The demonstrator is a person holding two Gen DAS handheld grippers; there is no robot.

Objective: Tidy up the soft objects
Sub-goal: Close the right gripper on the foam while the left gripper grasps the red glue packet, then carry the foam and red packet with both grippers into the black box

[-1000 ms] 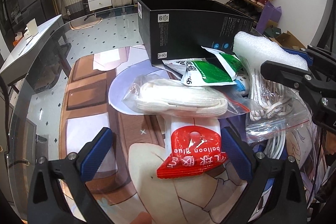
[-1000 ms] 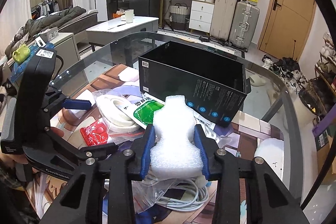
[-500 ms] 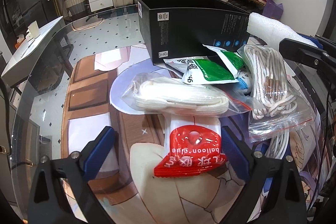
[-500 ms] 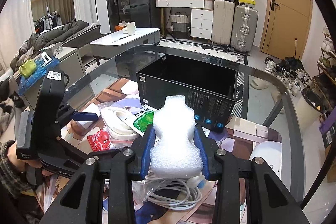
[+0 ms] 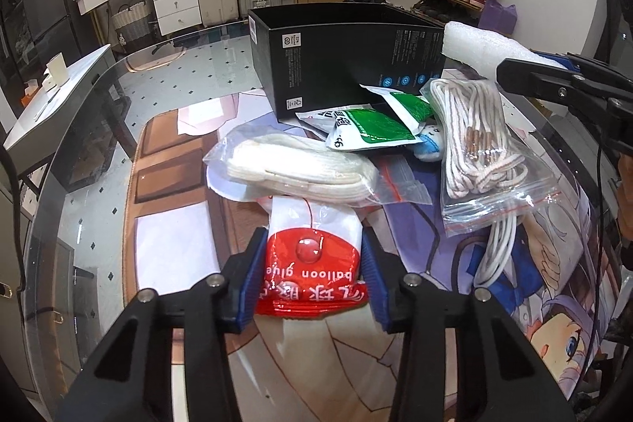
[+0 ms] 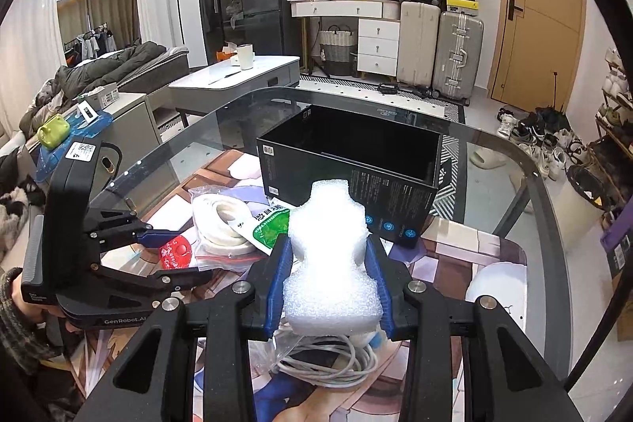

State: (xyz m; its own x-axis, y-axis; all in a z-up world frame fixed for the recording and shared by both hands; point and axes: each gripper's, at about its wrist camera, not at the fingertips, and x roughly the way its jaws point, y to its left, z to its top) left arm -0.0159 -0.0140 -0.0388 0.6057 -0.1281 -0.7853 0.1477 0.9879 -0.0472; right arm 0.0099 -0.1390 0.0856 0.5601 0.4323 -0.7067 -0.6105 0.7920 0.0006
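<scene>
My left gripper [image 5: 312, 275] is shut on a red and white balloon glue packet [image 5: 314, 260] that lies on the printed mat. My right gripper [image 6: 328, 279] is shut on a white foam piece [image 6: 330, 256] and holds it in the air, short of the open black box [image 6: 352, 153]. The foam also shows in the left wrist view [image 5: 482, 46], beside the box [image 5: 340, 62]. A bag of white band [image 5: 304, 169], green sachets [image 5: 372, 129], a bag of cord [image 5: 474, 145] and a white cable [image 6: 328, 362] lie in front of the box.
The glass table's rounded edge [image 6: 526, 161] runs close behind and to the right of the box. A small blue and white plush [image 5: 429, 145] lies among the bags. The left gripper's body [image 6: 79, 232] stands at the left of the right wrist view.
My left gripper has closed from wide open onto the balloon glue packet. My right gripper has lifted the foam piece higher and towards the box.
</scene>
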